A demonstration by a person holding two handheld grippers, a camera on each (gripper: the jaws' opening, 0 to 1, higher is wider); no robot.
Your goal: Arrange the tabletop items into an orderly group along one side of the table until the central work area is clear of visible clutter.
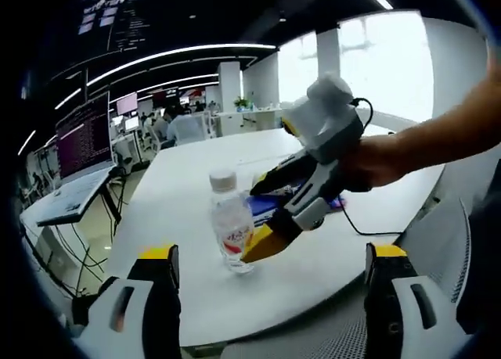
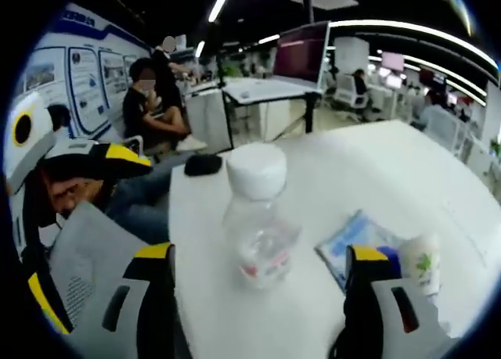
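Right gripper view: right hand-held gripper (image 2: 258, 269) jaws apart round bottle (image 2: 258, 218) on bench (image 2: 407, 163), pre-grasp; next clamp & shift aside; left hand-held gripper (image 1: 270, 269) apart, idle.

The right gripper (image 2: 258, 296) stands with jaws wide apart at six o'clock, a clear water bottle (image 2: 258, 222) with a white cap upright between them on the white tabletop (image 2: 391, 171). At four o'clock lie a blue packet (image 2: 356, 238) and a small cup (image 2: 421, 263). The left gripper (image 2: 74, 159) shows at nine o'clock.
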